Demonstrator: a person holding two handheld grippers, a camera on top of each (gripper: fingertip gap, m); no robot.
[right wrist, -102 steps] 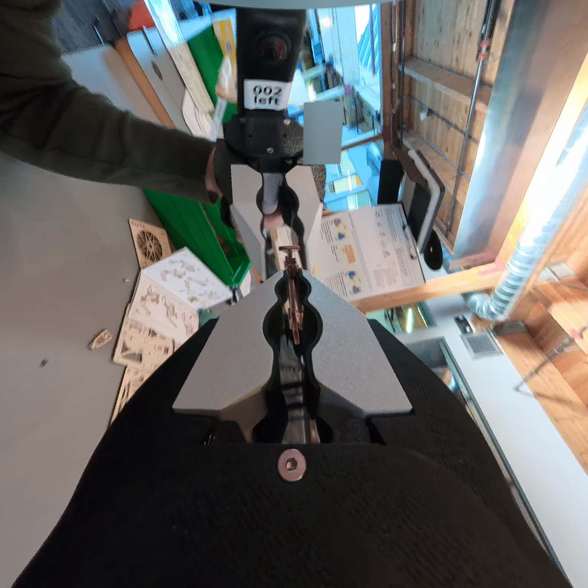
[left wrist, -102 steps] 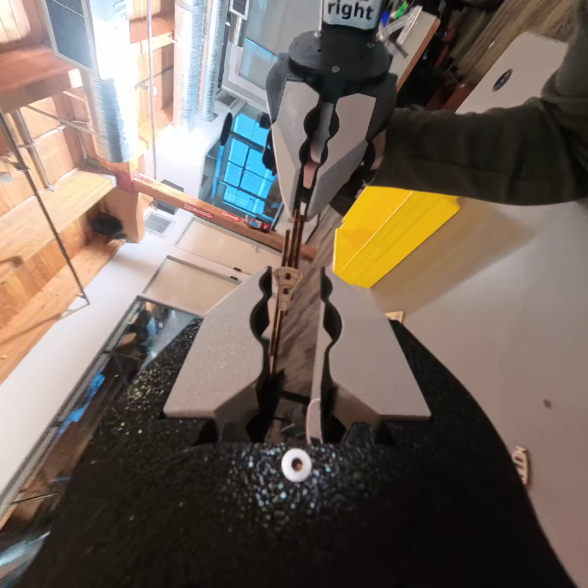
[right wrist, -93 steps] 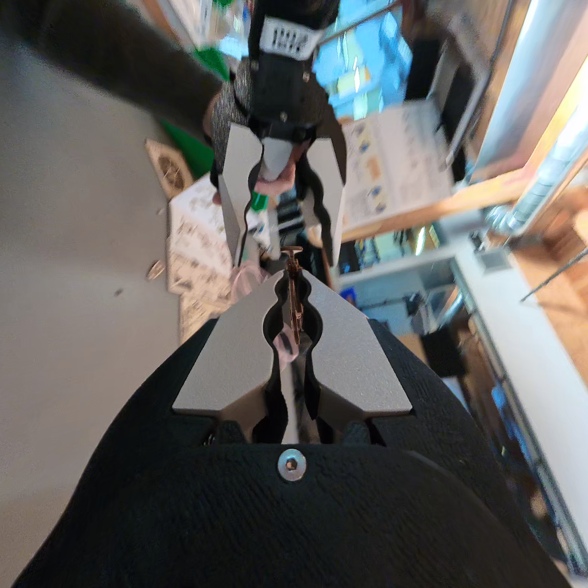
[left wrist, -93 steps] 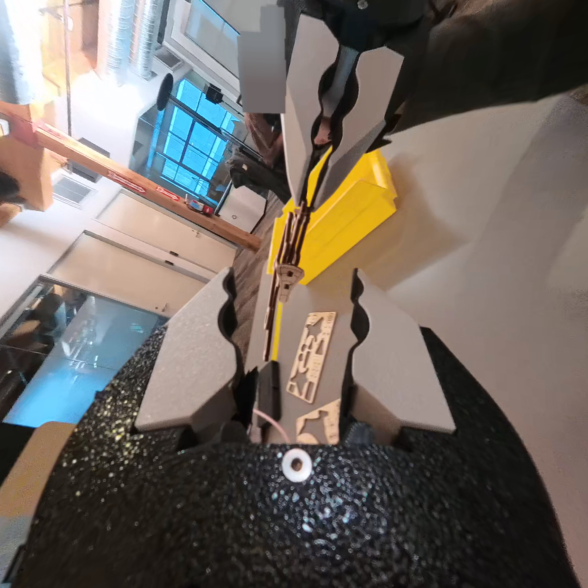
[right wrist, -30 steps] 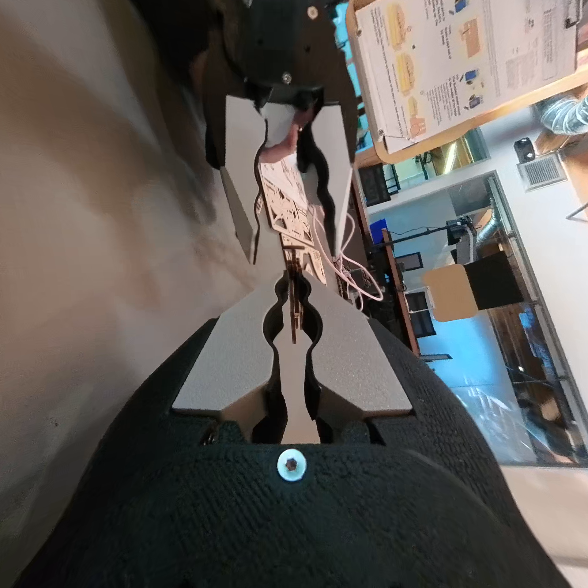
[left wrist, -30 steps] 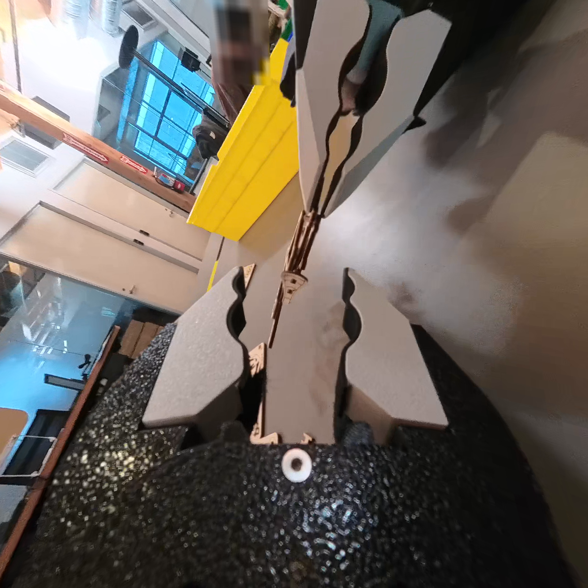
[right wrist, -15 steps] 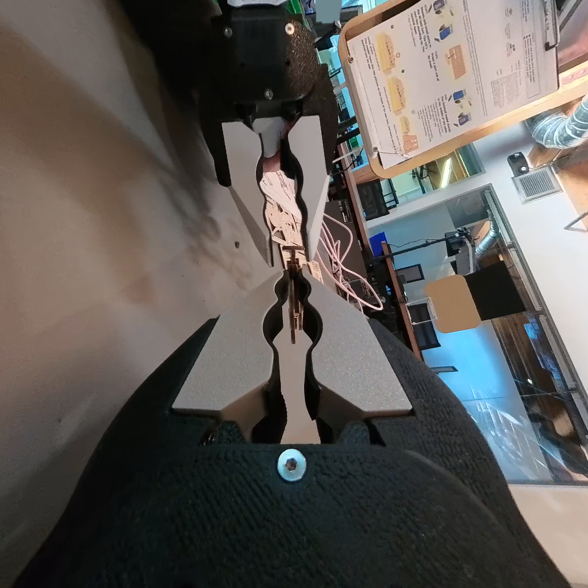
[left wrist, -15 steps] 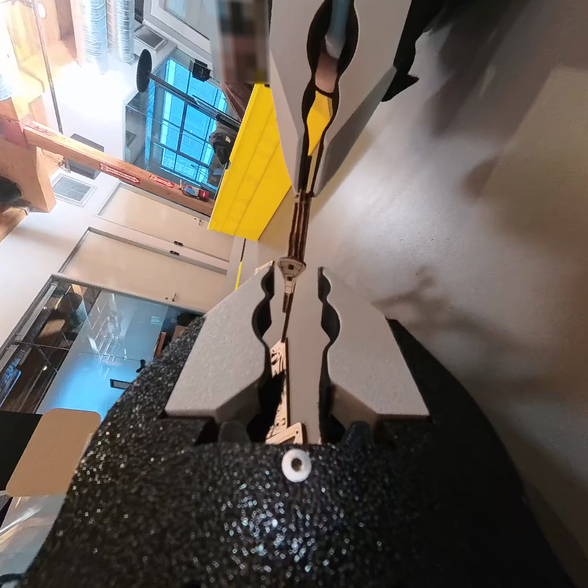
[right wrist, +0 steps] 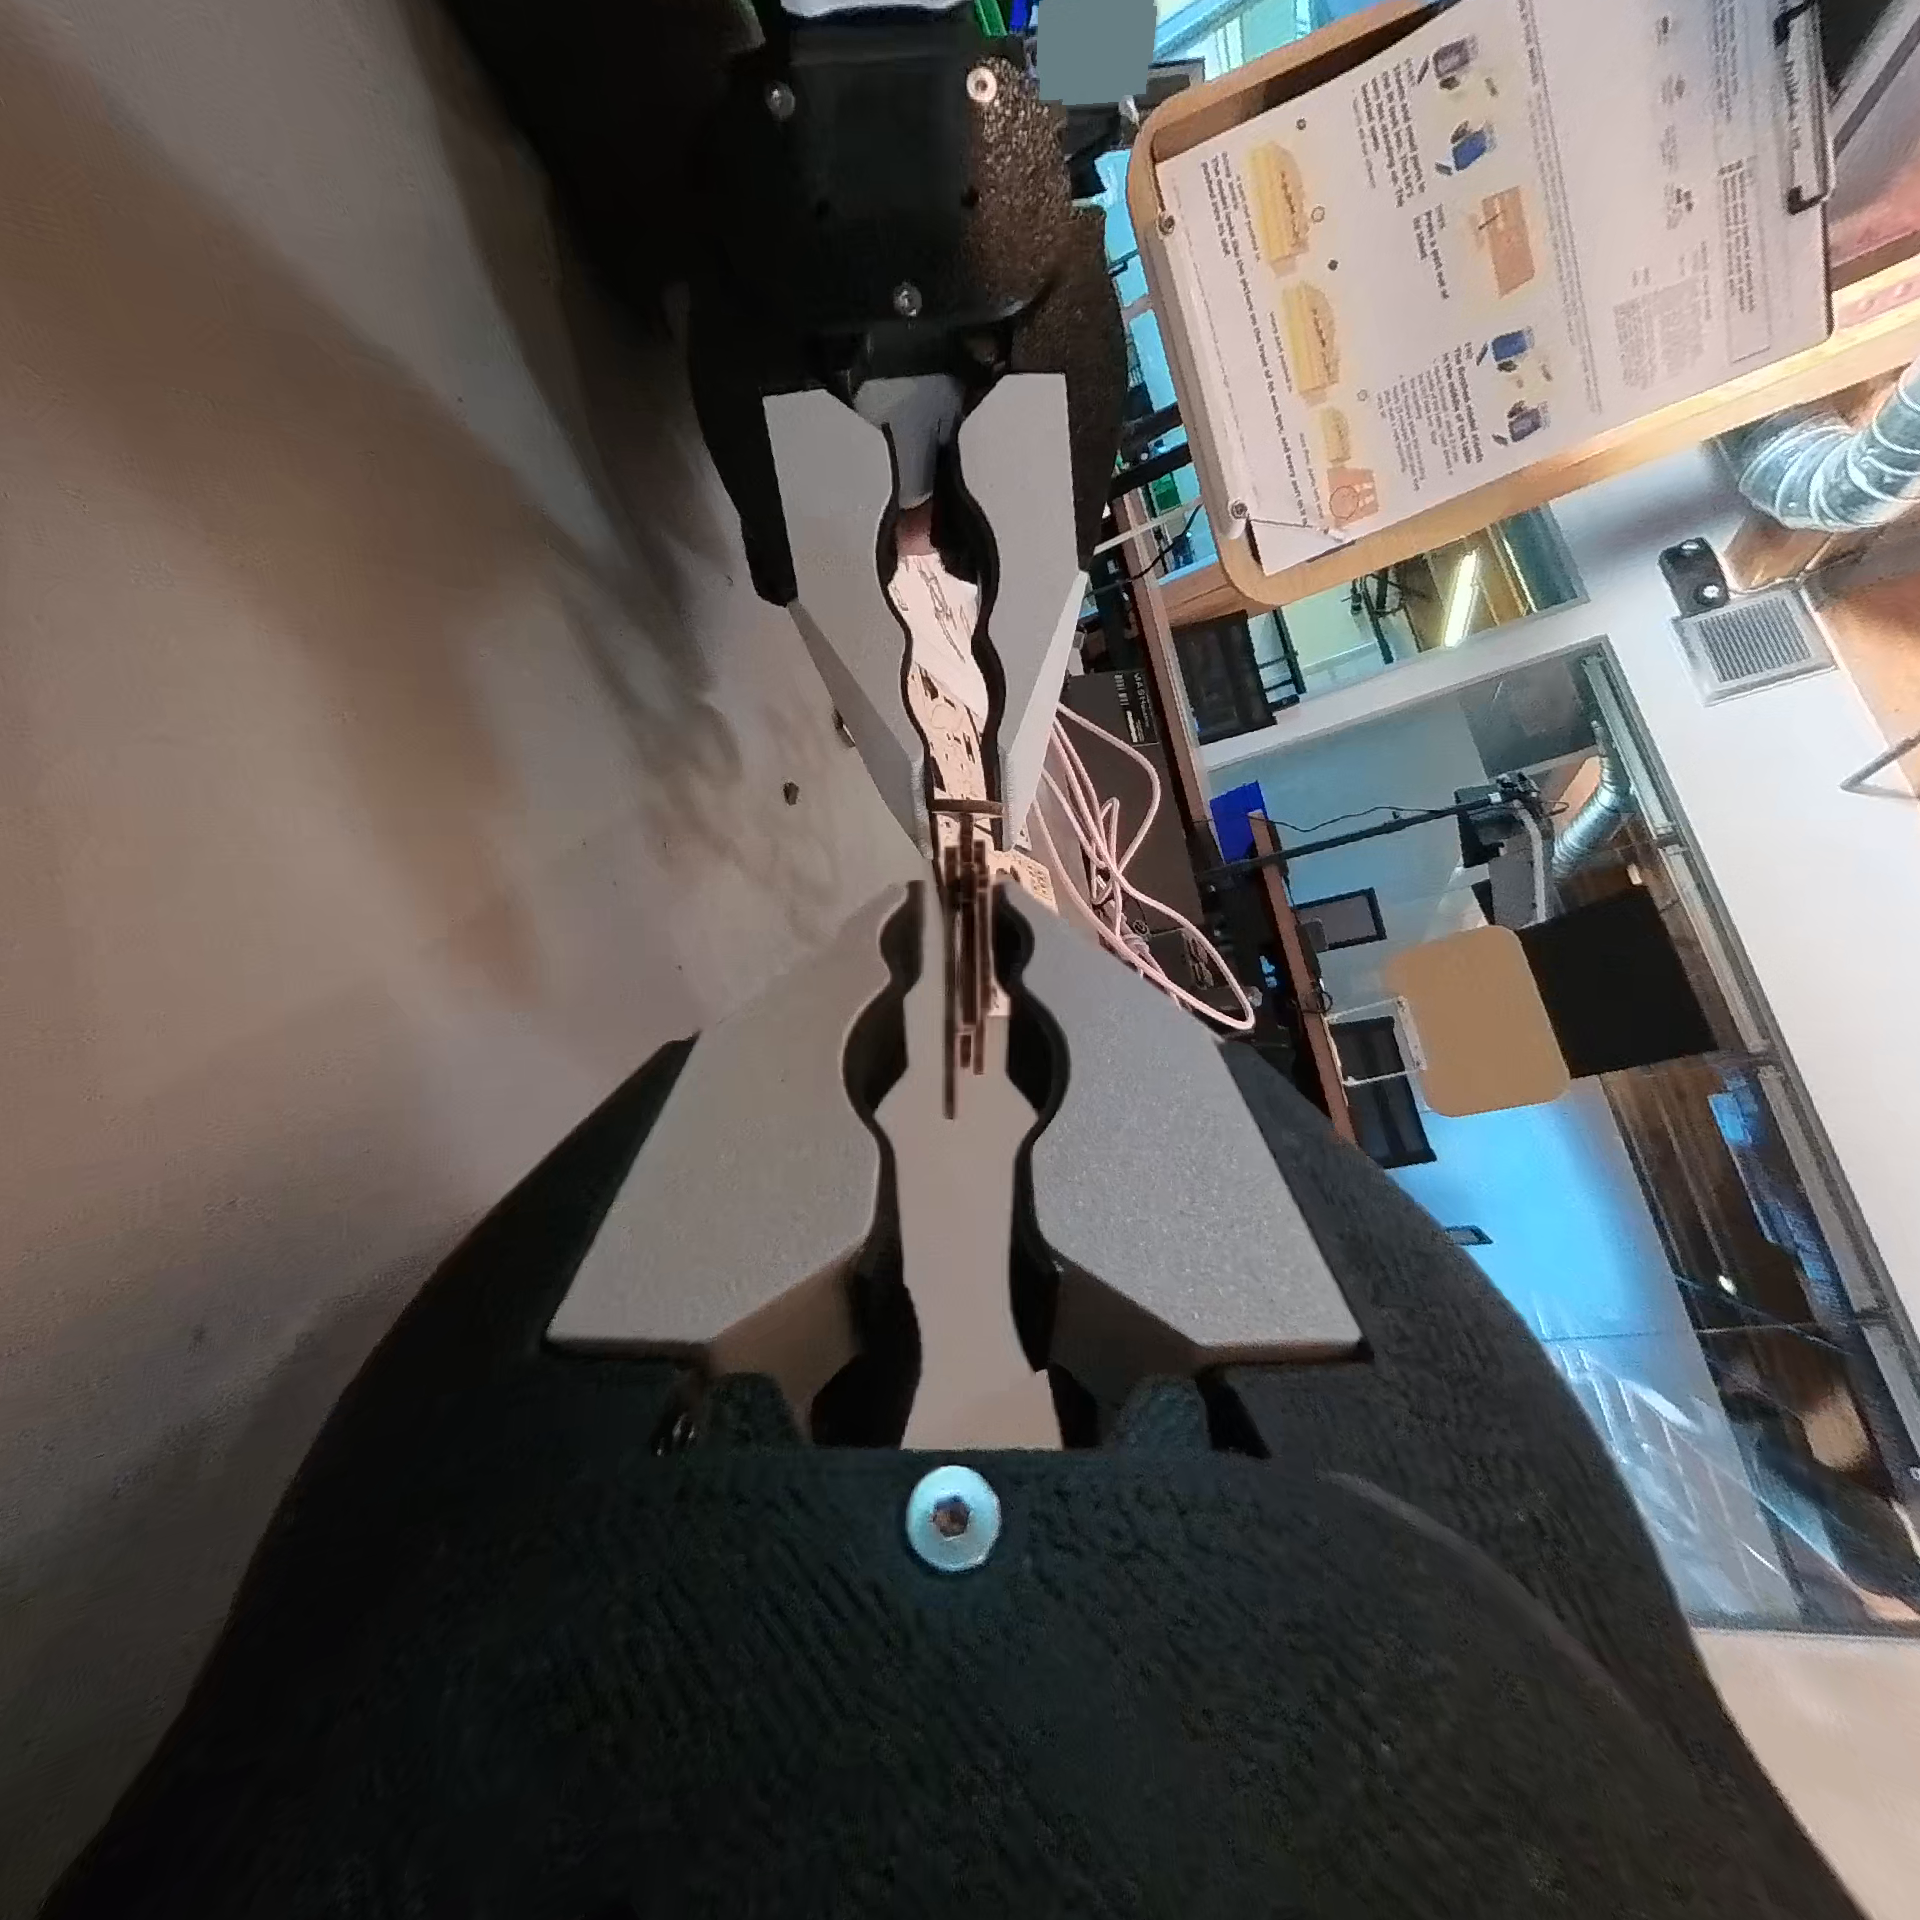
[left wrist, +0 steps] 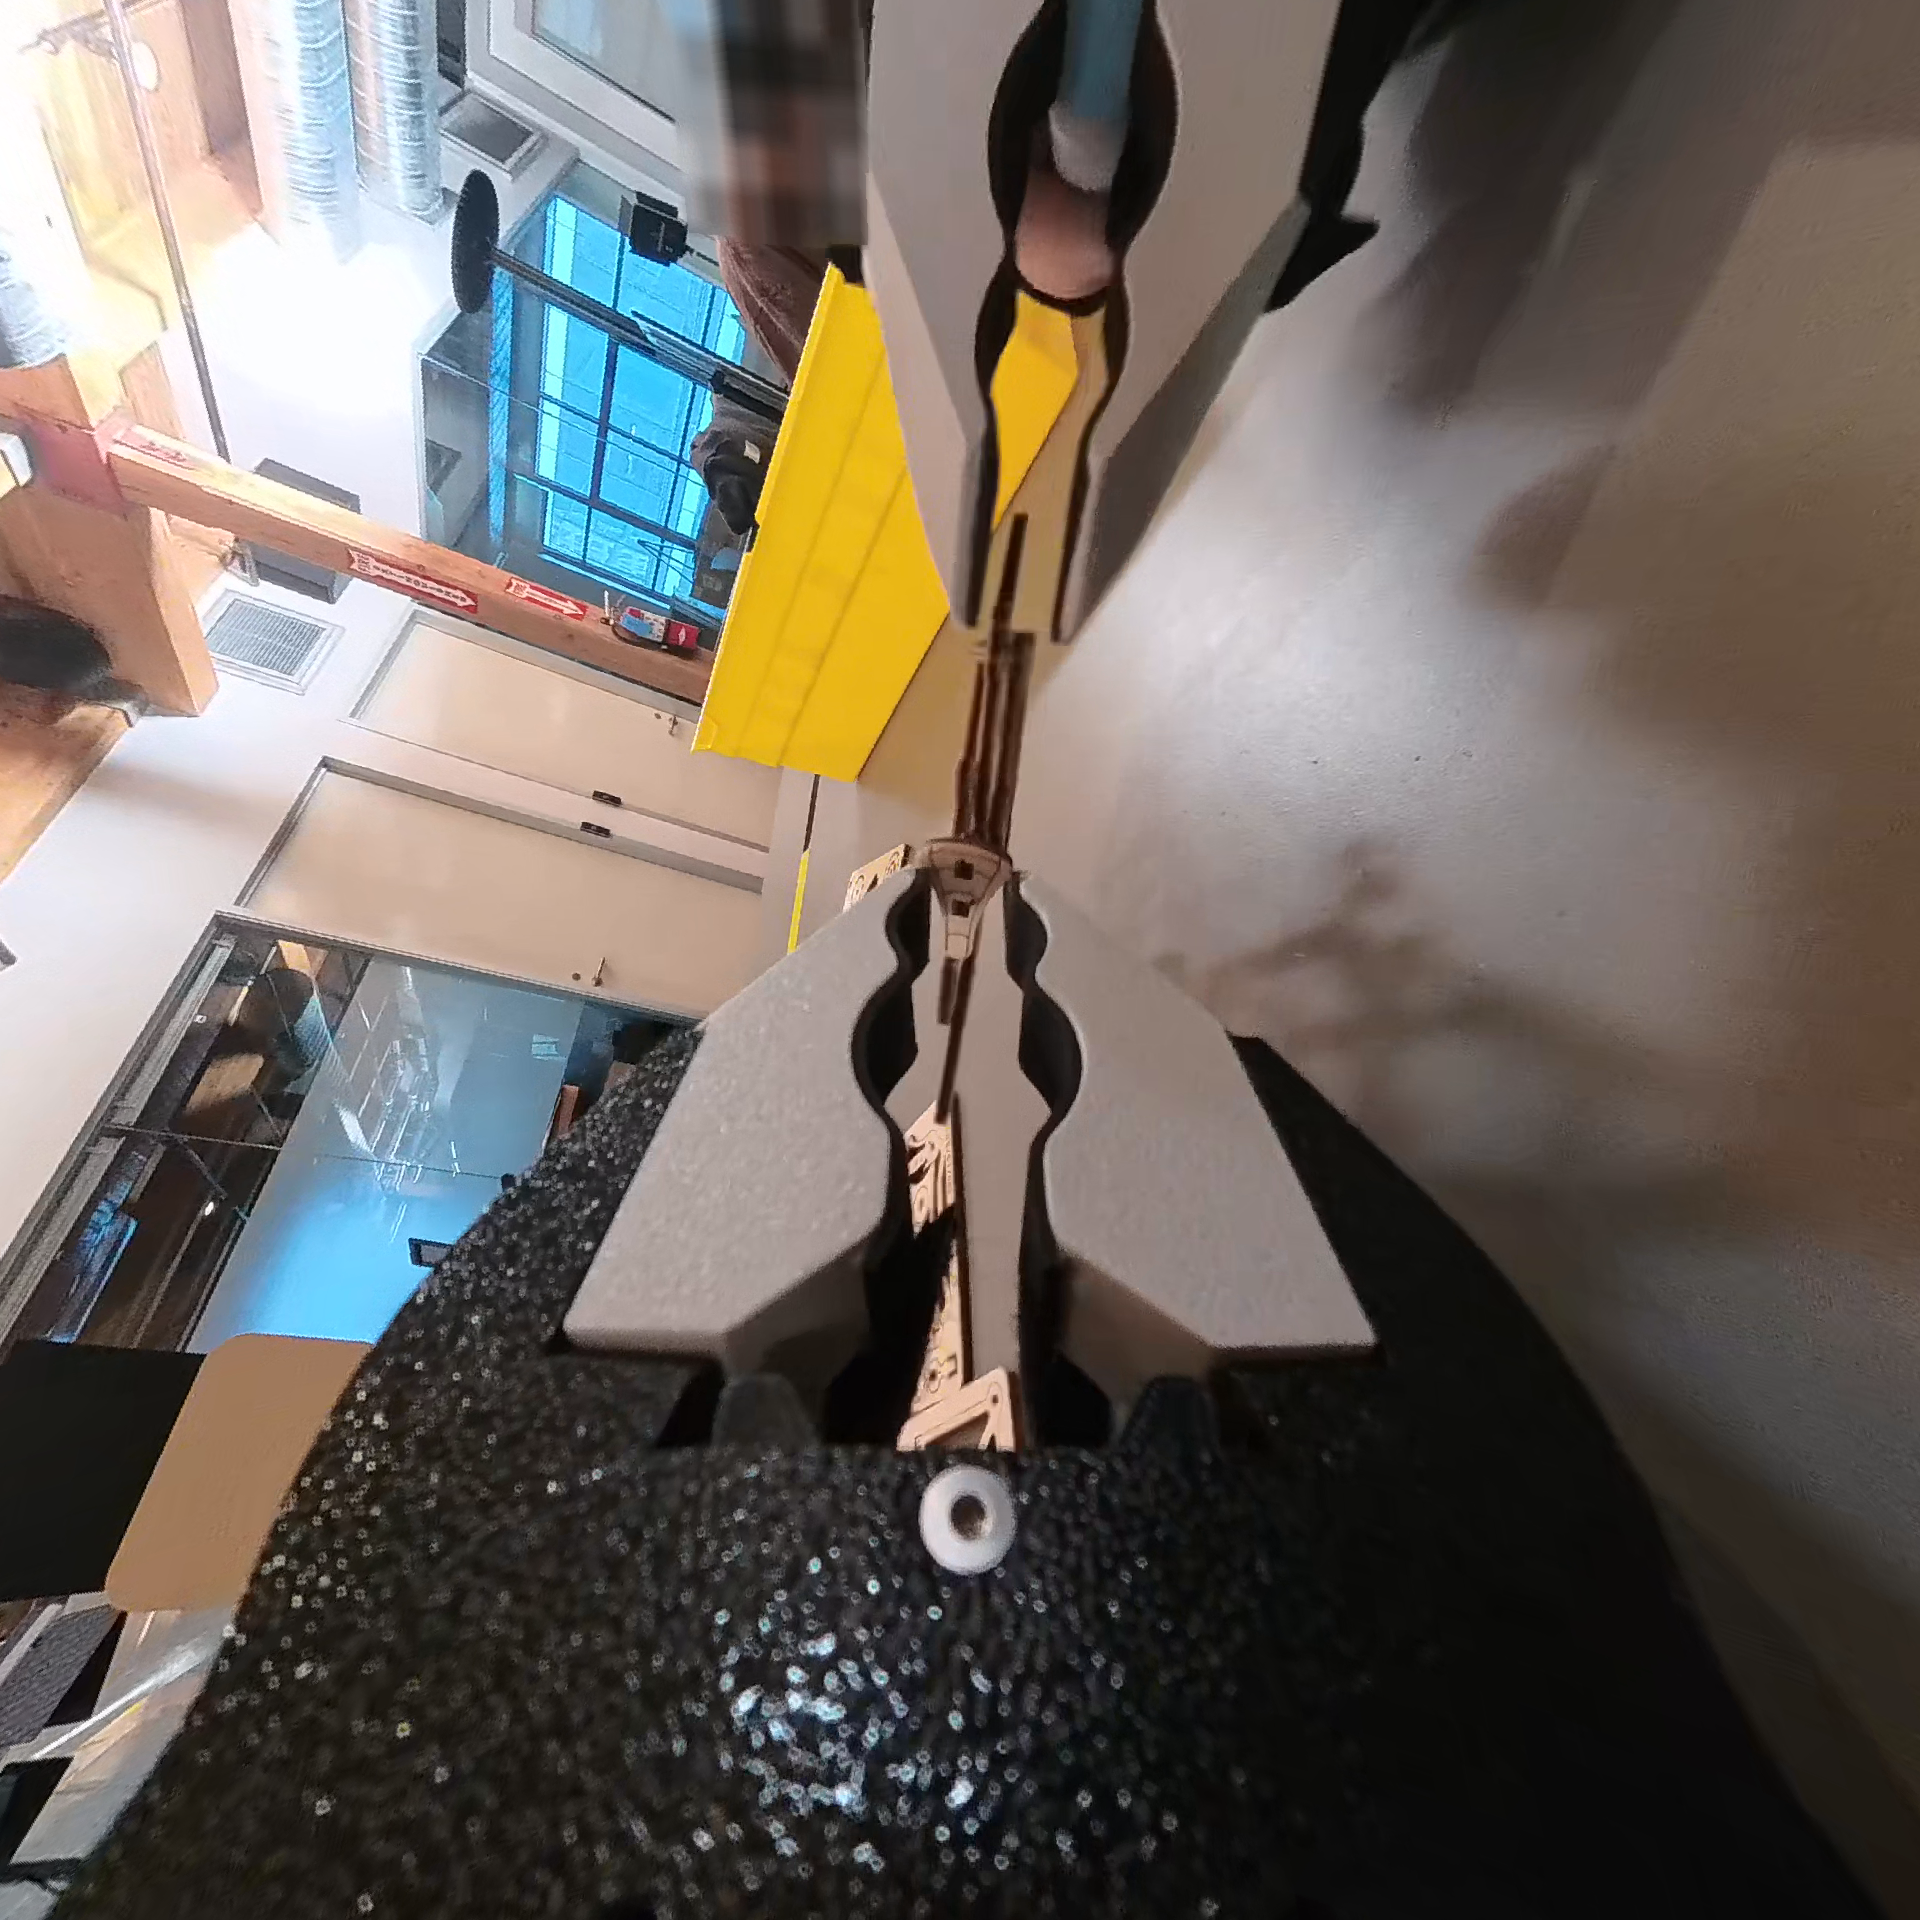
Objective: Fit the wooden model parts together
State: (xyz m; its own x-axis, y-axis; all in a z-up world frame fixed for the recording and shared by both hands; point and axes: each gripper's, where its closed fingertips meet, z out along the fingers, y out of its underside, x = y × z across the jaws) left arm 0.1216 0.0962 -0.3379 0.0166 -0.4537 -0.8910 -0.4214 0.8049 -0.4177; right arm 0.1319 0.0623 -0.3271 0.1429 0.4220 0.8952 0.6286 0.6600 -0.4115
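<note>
Table [left wrist: 1455, 727]: pale, matte top, filling the 3 o'clock side of the left wrist view and the 9 o'clock side of the right wrist view. Yellow bin [left wrist: 831, 582]: stands on it toward 11 o'clock. Flat wooden cut-out sheet [left wrist: 878, 871]: on the surface just below the bin, mostly hidden.

Left gripper [left wrist: 964, 883] and right gripper [right wrist: 961, 894] closed, tip to tip.

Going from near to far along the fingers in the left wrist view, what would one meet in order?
Left gripper → small wooden piece at its fingertips → thin wooden strips → right gripper → yellow bin.
</note>
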